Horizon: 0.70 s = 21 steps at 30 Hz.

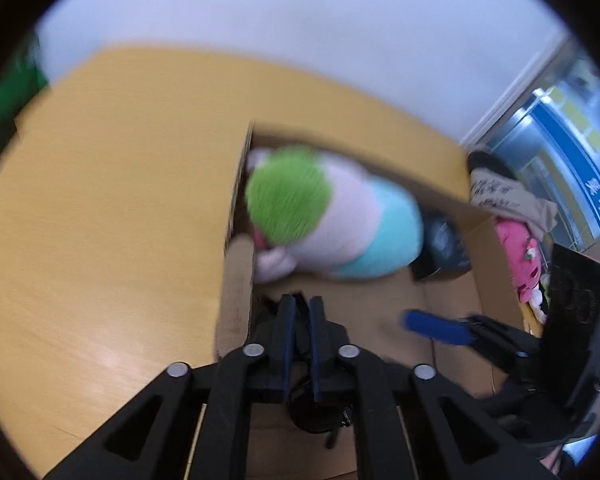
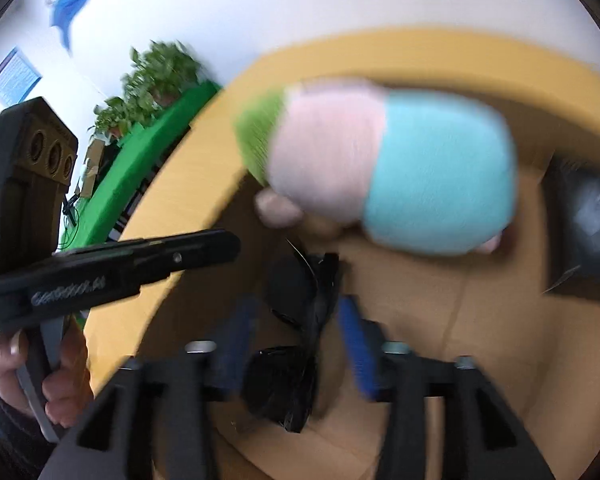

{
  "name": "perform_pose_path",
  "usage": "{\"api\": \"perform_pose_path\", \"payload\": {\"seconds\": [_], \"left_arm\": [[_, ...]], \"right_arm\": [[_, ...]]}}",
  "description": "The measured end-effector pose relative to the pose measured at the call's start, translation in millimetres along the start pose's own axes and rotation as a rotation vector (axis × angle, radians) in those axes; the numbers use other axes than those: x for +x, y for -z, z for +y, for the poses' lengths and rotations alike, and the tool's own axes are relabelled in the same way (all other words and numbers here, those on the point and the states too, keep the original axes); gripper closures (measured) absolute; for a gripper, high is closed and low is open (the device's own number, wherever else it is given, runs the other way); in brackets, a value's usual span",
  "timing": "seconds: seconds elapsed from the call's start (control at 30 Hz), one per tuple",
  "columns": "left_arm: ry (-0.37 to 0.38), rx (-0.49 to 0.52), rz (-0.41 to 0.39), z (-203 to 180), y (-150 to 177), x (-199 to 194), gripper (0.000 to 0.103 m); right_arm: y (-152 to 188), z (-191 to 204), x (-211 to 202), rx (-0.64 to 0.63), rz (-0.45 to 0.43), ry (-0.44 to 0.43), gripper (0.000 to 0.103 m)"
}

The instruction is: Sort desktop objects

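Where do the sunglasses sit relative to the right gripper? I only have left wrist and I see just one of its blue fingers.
Observer: In the right wrist view the sunglasses sit between the right gripper's two fingers, over the cardboard box. The jaws stand wide apart. Blur hides whether either pad touches the frame.
Operator: Is the left gripper's handle visible there?
Observer: Yes. A hand wraps the handle at the left edge of that view. The left gripper points toward the box, with its tip short of the sunglasses.
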<state>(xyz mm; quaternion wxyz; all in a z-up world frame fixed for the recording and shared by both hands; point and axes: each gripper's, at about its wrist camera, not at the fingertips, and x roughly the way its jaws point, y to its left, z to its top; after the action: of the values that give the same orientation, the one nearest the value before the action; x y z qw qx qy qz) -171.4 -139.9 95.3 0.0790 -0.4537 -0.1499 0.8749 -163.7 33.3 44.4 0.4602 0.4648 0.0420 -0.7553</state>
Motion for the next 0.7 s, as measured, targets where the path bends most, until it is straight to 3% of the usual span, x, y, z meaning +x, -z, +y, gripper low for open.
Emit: {"api": "perform_pose_path", "payload": {"seconds": [0.07, 0.13, 0.17, 0.23, 0.37, 0.57, 0.7], "left_arm": [[-0.051, 0.071, -0.139, -17, 12, -42, 0.063], [-0.09, 0.134, -0.292, -33, 31, -80, 0.022], [-0.11, 0.159, -0.371, -41, 42, -97, 0.018], [-0.12, 0.216, -0.511, -61, 72, -128, 0.018], [-0.126, 0.223, -0.569, -86, 110, -148, 0.018], [-0.094, 0.227, -0.536, -118, 150, -144, 0.018], [-0.081, 0.218, -0.517, -131, 168, -145, 0.018]], "right_arm": [[13, 14, -42, -0.054, -0.088, 0.043, 0.003], [31, 28, -78, -0.097, -0.177, 0.106, 0.0], [43, 34, -94, -0.108, -0.215, 0.135, 0.0], [62, 40, -112, -0.107, -0.244, 0.168, 0.0], [103, 45, -131, -0.085, -0.26, 0.268, 0.0], [144, 44, -156, -0.081, -0.265, 0.387, 0.0], [163, 44, -171, -0.104, -0.273, 0.389, 0.0]]}}
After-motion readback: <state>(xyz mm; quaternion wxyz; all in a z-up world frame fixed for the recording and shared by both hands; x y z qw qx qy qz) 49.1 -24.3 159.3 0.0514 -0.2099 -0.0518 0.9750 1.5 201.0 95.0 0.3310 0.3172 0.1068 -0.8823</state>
